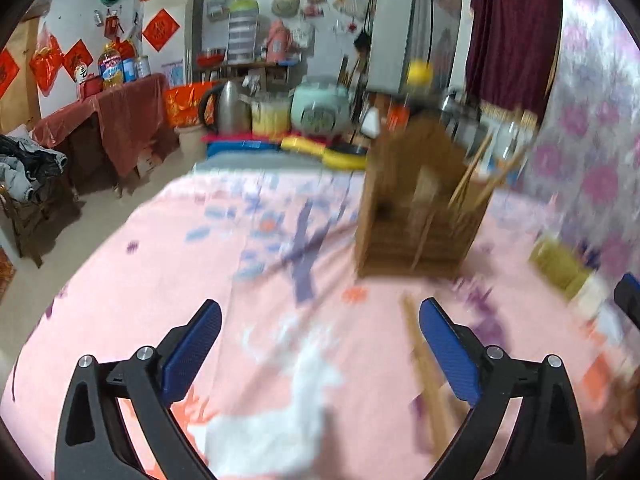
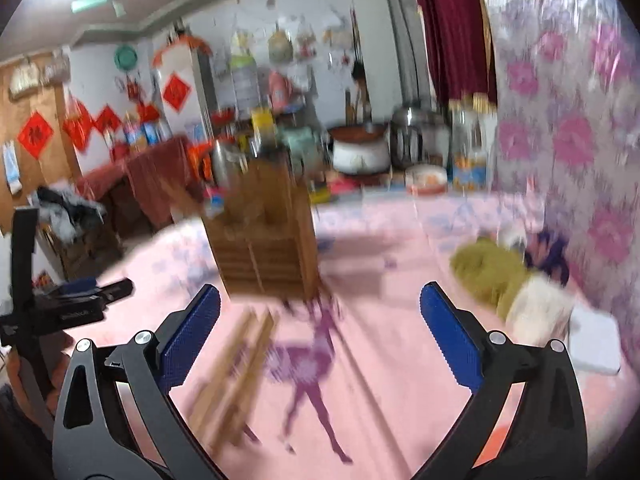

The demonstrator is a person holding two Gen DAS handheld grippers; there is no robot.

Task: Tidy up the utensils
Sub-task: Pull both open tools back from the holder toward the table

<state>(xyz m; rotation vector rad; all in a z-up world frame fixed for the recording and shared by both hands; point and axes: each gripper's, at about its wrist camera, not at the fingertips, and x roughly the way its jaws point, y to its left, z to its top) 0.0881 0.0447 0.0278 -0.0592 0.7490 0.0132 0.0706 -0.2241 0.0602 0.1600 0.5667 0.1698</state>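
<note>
Left wrist view, chopsticks [image 1: 476, 184] in wooden holder [image 1: 420, 208], right wrist view, white box [image 2: 596, 344], both tongs apart.

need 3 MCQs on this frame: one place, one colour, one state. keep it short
1. Where do the loose chopsticks lie?
A. on the pink cloth in front of the wooden holder
B. on the red-draped side table
C. on the floor

2. What colour are the pads of the right hand-held gripper?
A. red
B. blue
C. white

3. How do the jaws of the left hand-held gripper stand?
A. clamped on a chopstick
B. shut with nothing between them
C. open, gripping nothing

Key: 1 A, they rest on the pink cloth just below the wooden holder; 2 B, both pads show blue; 3 C, the pads stand wide apart with only cloth between them.
</note>
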